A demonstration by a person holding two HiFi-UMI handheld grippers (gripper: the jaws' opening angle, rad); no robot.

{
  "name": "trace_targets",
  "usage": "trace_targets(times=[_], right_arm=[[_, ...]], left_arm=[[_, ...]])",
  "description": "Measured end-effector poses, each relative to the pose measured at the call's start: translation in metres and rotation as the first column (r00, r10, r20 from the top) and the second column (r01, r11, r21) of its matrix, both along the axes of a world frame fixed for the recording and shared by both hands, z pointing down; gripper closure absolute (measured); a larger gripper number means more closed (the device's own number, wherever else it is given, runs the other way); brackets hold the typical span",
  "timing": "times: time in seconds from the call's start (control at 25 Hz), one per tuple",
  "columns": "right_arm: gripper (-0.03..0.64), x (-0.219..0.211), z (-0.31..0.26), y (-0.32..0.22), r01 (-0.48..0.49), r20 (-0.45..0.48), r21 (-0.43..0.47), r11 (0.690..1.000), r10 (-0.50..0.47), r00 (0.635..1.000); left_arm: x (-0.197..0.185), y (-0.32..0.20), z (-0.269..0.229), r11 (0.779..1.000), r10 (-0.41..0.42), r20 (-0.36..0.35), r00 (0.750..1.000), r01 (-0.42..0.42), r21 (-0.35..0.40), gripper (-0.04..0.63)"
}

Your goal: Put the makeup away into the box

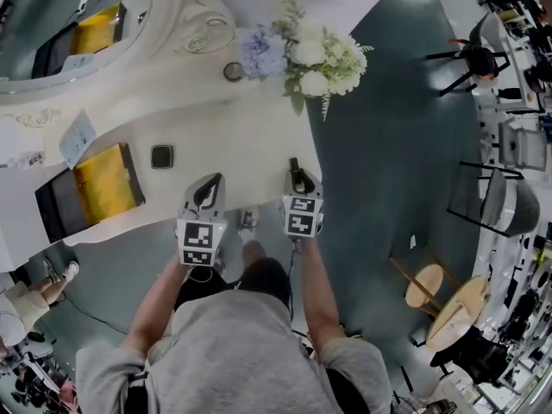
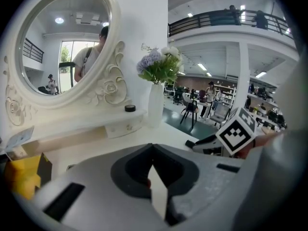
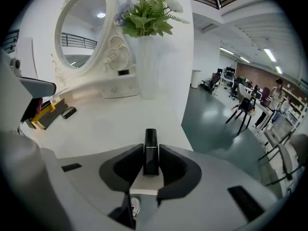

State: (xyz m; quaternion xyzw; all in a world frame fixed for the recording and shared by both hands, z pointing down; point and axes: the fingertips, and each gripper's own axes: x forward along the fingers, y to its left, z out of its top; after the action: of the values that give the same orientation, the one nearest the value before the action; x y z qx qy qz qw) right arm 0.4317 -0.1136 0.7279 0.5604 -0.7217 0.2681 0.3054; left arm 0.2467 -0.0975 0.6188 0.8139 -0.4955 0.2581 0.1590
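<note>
Progress looked early: at the far left the open black box with a yellow lining (image 1: 103,184) sat on the white dressing table (image 1: 250,132) with no makeup visible inside, and a small square black case (image 1: 161,156) lay just beside it, not yet packed. The left gripper (image 1: 210,188) hung over the table's near edge, jaws together and empty. The right gripper (image 1: 296,178) was clamped narrowly on a slim black makeup tube (image 3: 150,150), well apart from the box, so carrying it across was left to do.

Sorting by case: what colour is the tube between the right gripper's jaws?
Black; the tube shows best in the right gripper view.
</note>
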Motion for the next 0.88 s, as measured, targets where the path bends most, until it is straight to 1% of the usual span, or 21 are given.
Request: trace_targets(times=[0.2,0.36,0.52,0.72,0.88], right_arm=[[0.511,-0.001,-0.002,-0.002,0.022,-0.018,0.018,1.000,-0.021,1.000],[0.512,-0.005,-0.014,-0.003,0.039,-0.006,0.043,0.998,-0.039,0.999],[0.514,-0.020,-0.040,-0.007,0.080,0.009,0.098,0.992,-0.081,0.997],[0.514,-0.052,-0.079,-0.014,0.174,0.027,0.180,0.968,-0.181,0.983],[0.514,-0.090,-0.109,-0.013,0.261,0.026,0.245,0.934,-0.275,0.961]], left_arm=[[-0.004,0.000,-0.002,1.000,-0.029,-0.006,1.000,0.029,-0.002,0.594],[-0.008,0.001,-0.009,0.999,-0.052,-0.011,0.999,0.052,0.011,0.594],[-0.018,0.003,-0.021,0.996,-0.084,-0.011,0.996,0.084,0.032,0.594],[-0.038,0.006,-0.042,0.985,-0.149,-0.010,0.989,0.149,0.086,0.592],[-0.068,0.015,-0.059,0.967,-0.223,-0.008,0.975,0.223,0.124,0.592]])
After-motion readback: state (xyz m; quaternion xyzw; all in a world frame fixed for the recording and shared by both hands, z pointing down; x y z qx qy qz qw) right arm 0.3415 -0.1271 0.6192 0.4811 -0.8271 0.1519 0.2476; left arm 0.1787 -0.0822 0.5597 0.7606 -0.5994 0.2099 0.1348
